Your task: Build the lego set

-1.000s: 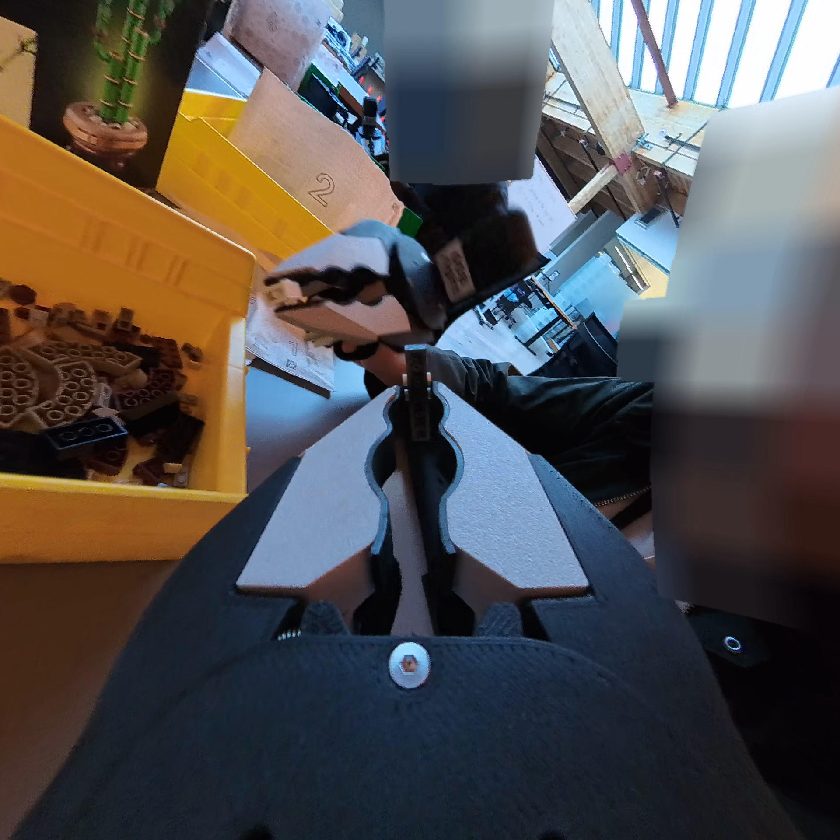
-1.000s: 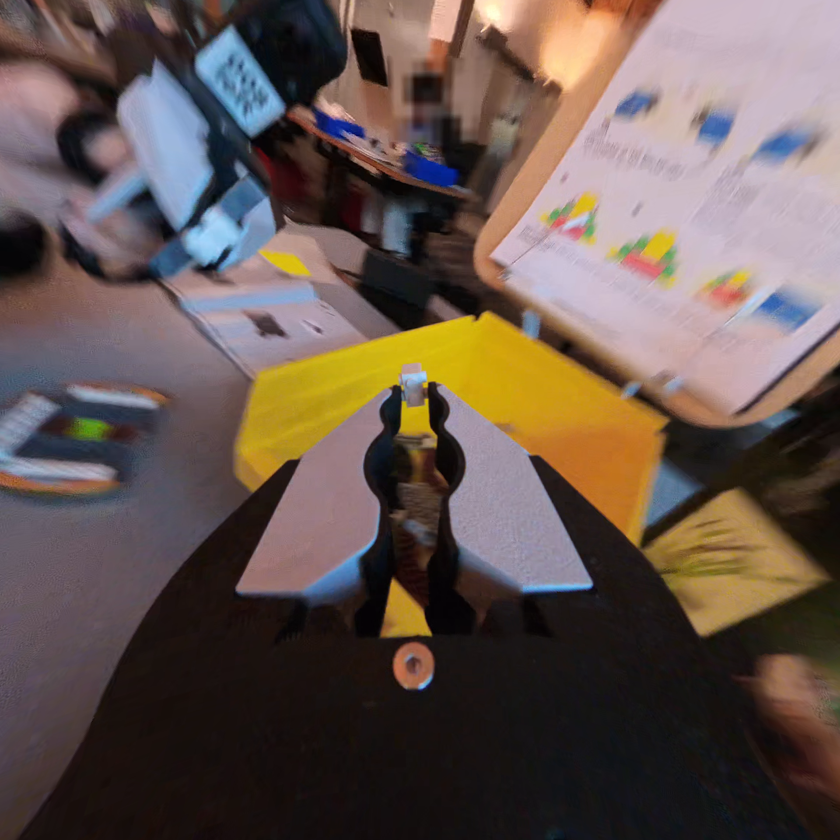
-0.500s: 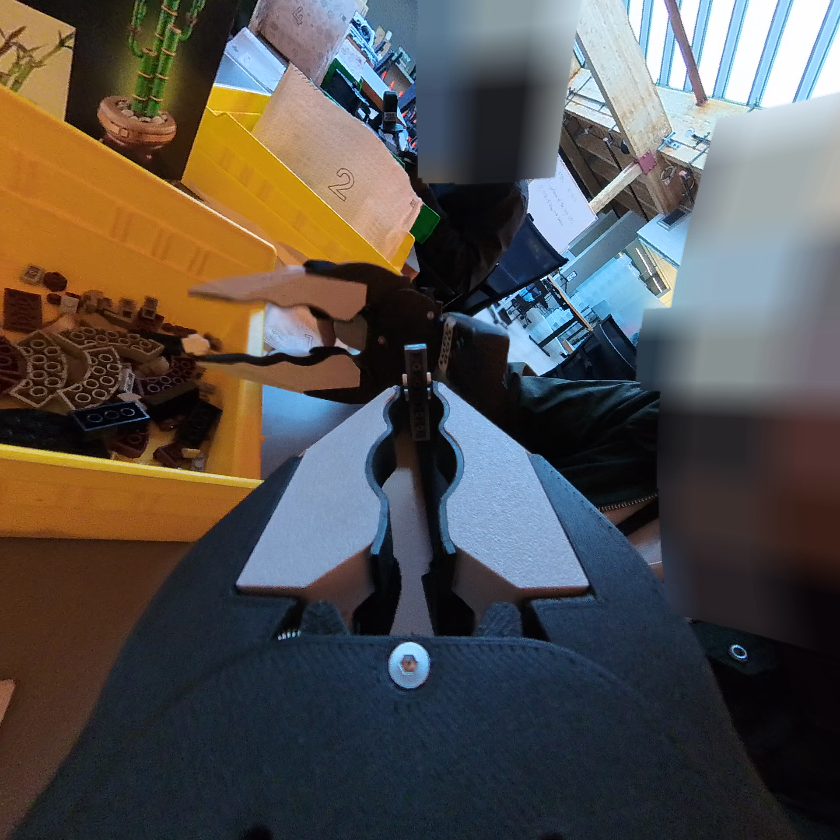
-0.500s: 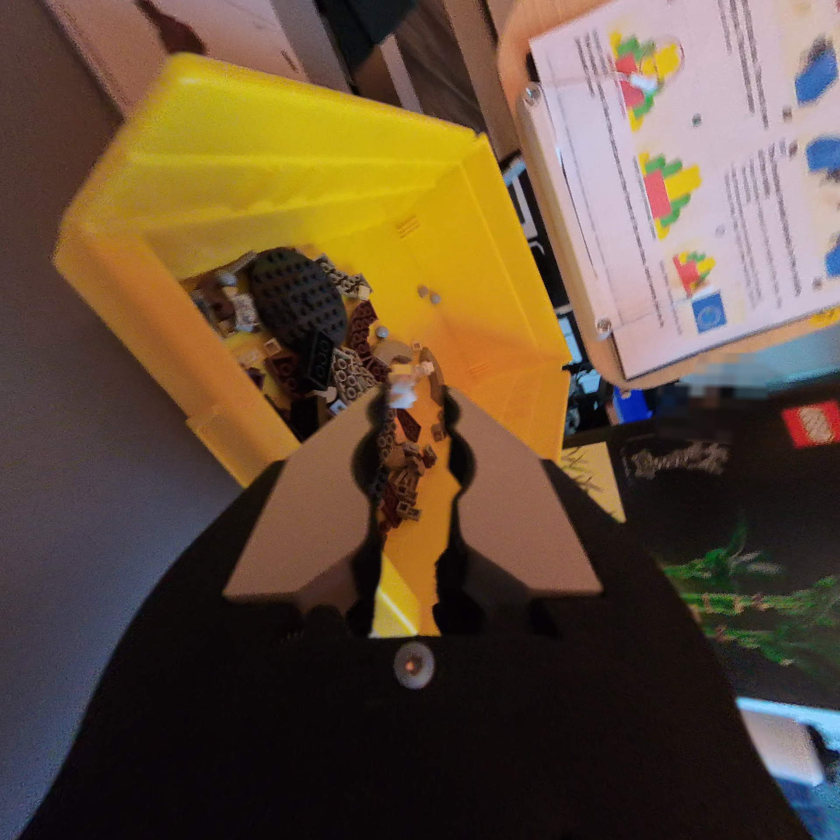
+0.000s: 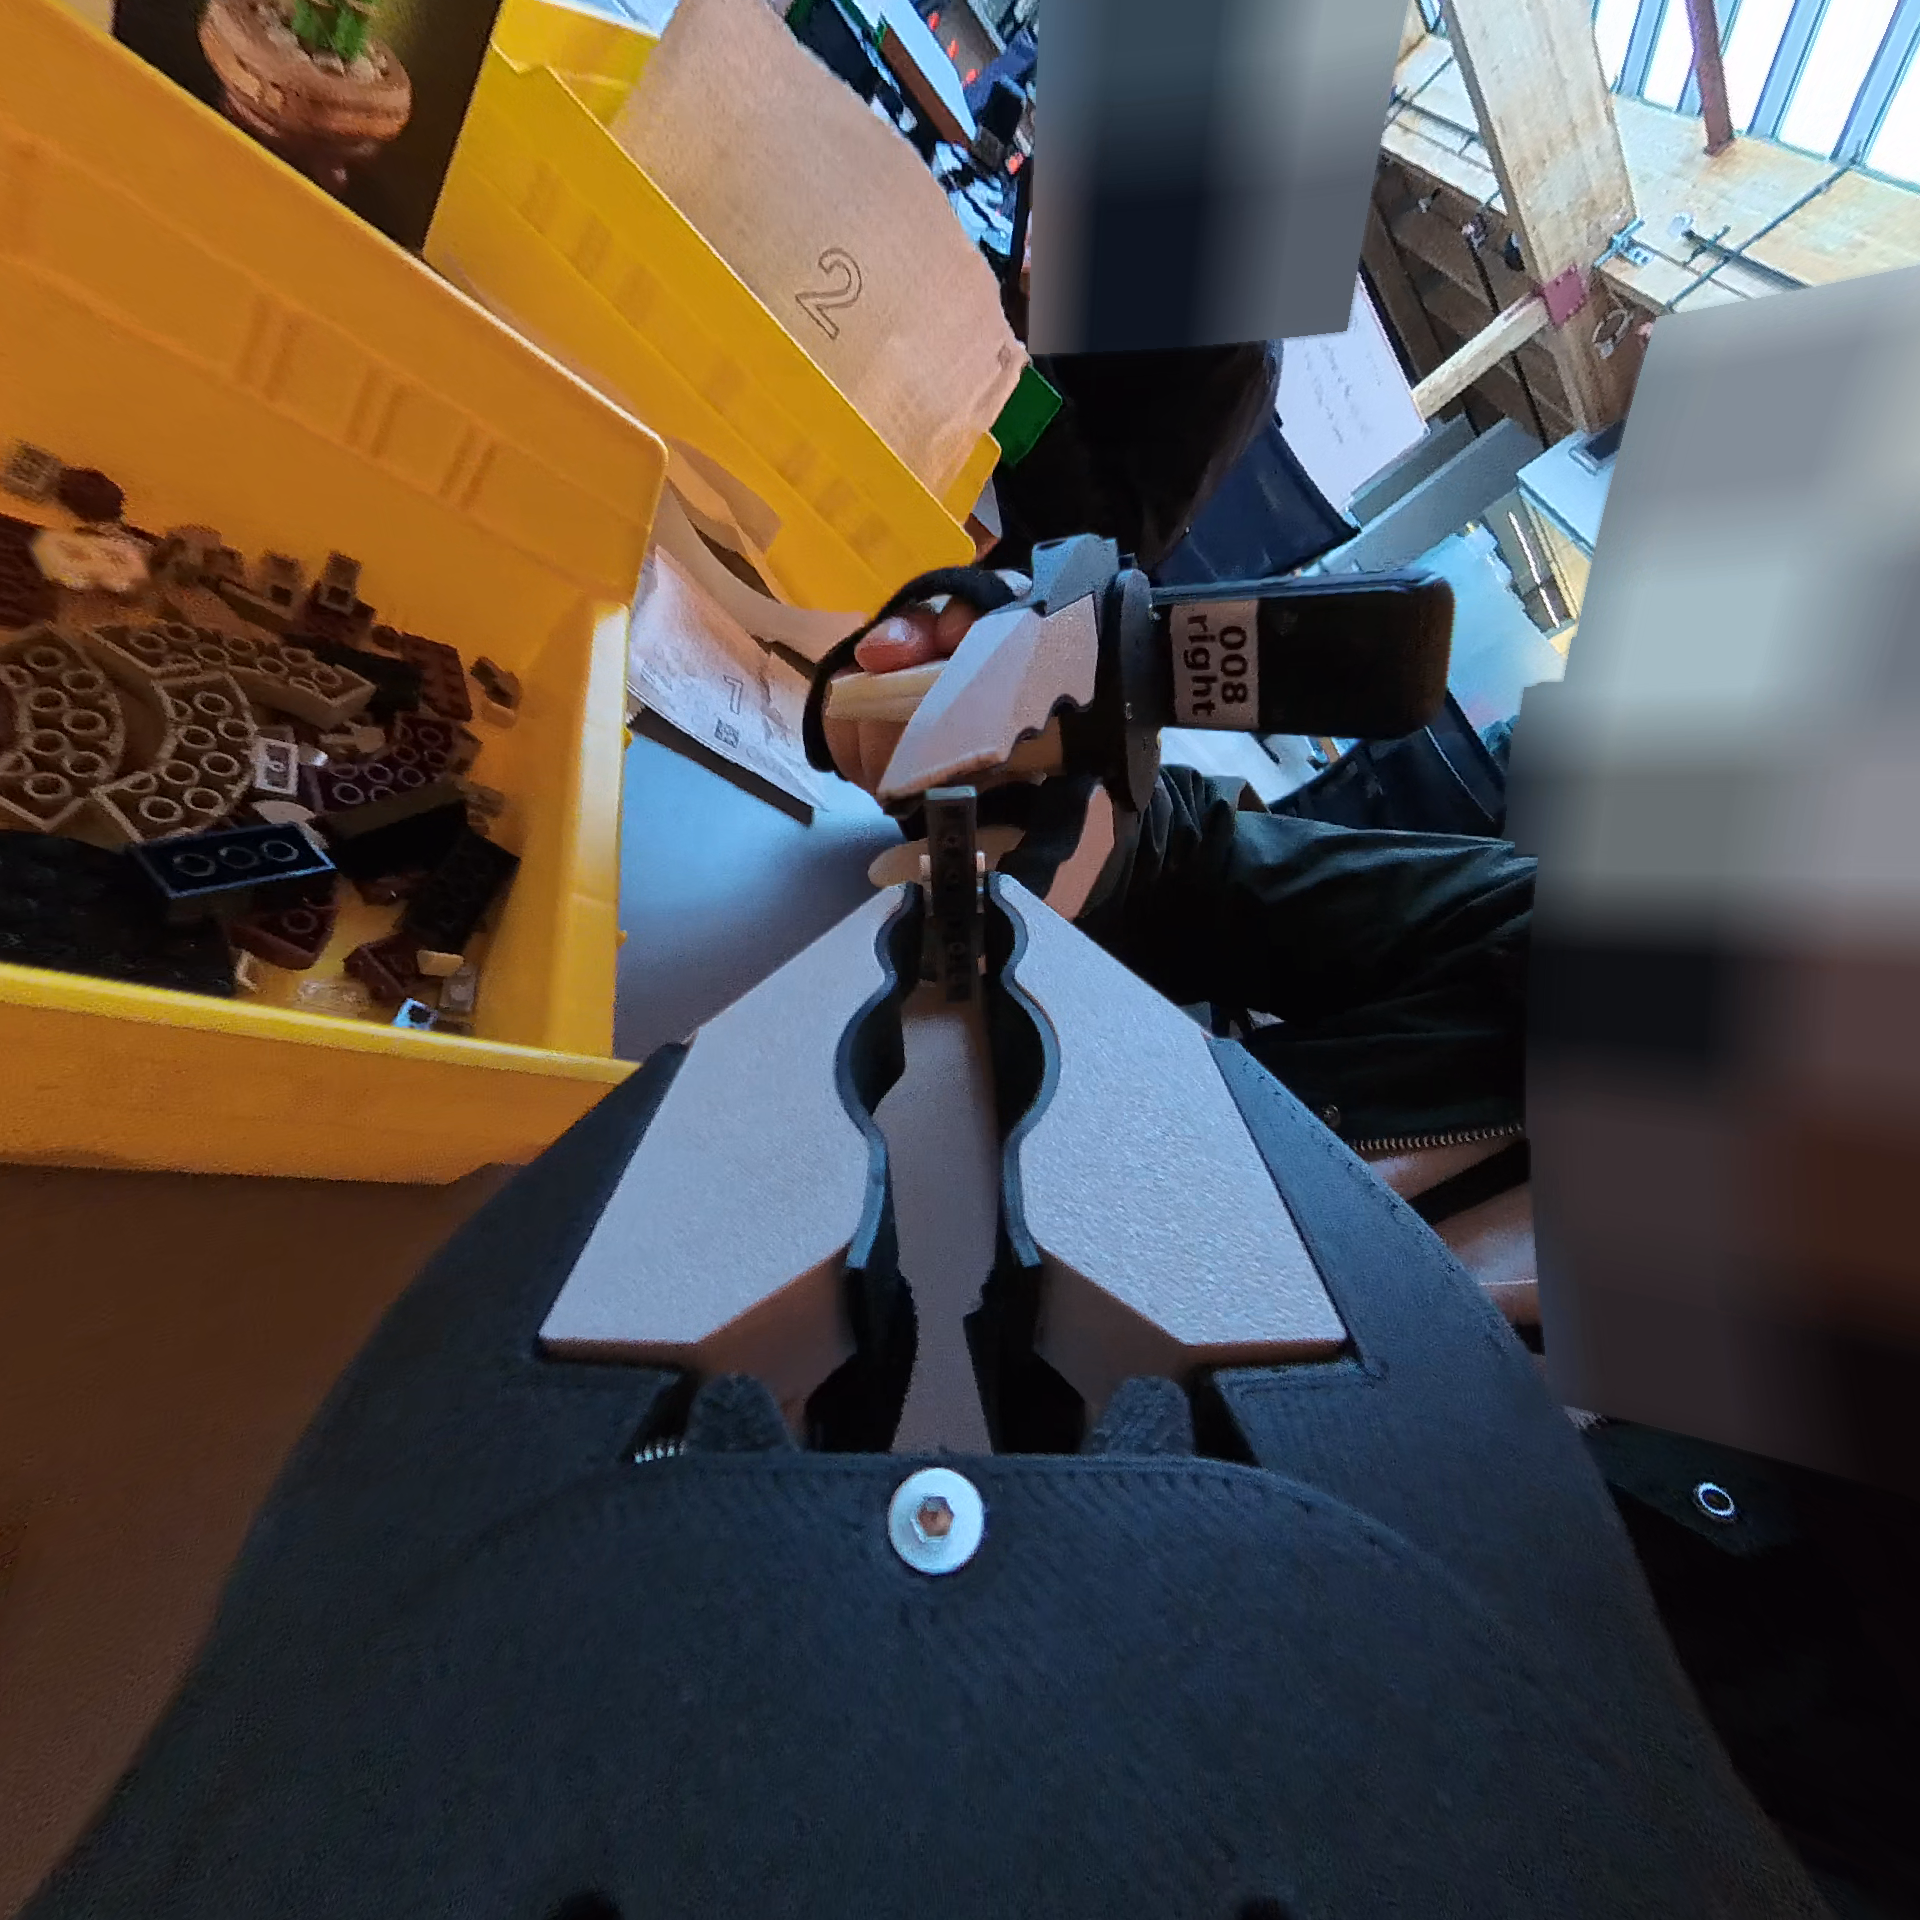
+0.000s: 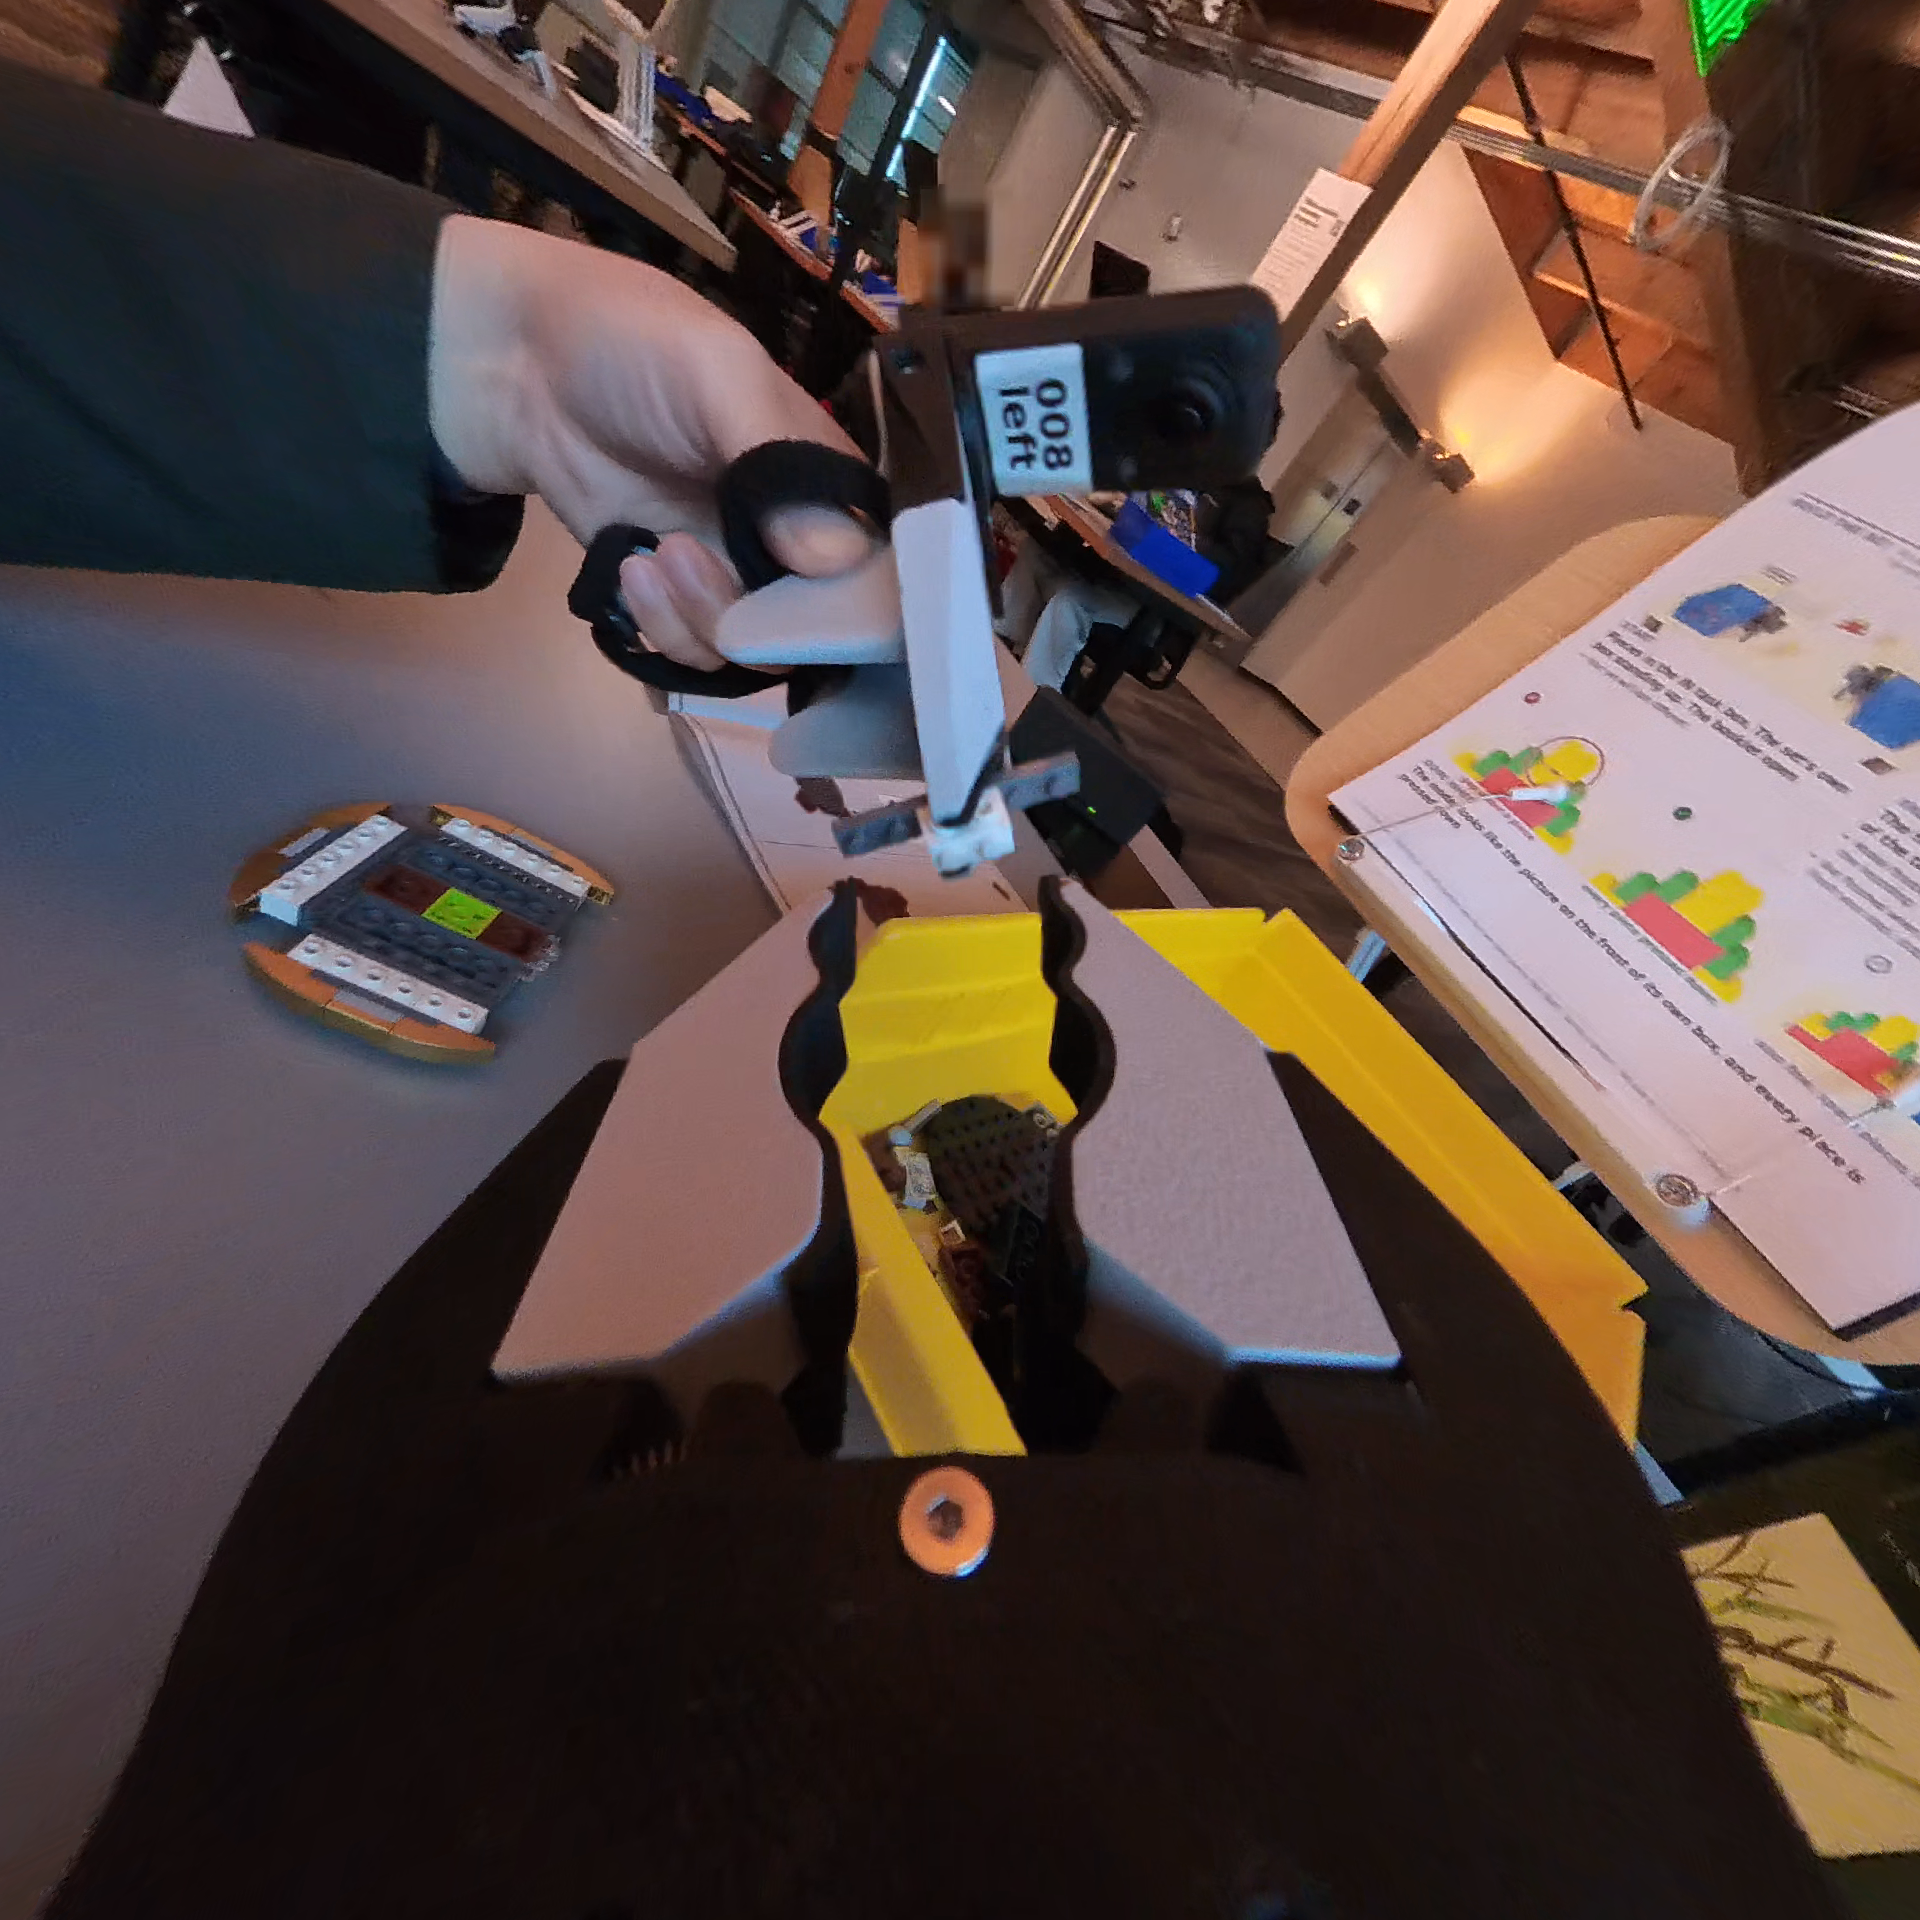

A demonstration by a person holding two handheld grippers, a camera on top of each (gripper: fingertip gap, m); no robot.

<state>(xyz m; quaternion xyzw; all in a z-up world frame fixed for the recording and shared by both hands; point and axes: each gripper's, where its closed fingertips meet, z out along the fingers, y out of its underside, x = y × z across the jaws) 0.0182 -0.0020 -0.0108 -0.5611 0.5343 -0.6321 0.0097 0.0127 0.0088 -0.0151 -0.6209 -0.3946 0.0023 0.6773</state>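
Note:
My left gripper (image 5: 948, 896) is shut on a thin dark grey plate (image 5: 953, 844), held edge-on and raised off the table. In the right wrist view the left gripper (image 6: 966, 831) points down and the grey plate (image 6: 1044, 779) sticks out both sides of its tips, with a small white piece at the tip. My right gripper (image 6: 948, 902) is open and empty just below that plate, above the yellow bin (image 6: 1351, 1070) of loose bricks. It also shows in the left wrist view (image 5: 977, 707), close beyond the plate. A round partial build (image 6: 416, 925) lies on the table at the left.
The yellow bin (image 5: 312, 1039) holds several brown, tan and black bricks (image 5: 208, 748). Behind it stand a second yellow bin with a cardboard sleeve (image 5: 810, 260) and the set's box (image 5: 312, 83). A booklet (image 5: 717, 686) lies on the table. A printed sheet on a wooden board (image 6: 1662, 883) stands at the right. My left and right fingertips are right by each other. The right tips stand about 15 cm off the round partial build (image 6: 416, 925).
My right gripper has swung from over the bin up to face the left gripper and has opened; the small white piece is gone from its tips. The left gripper keeps its hold on the plate.

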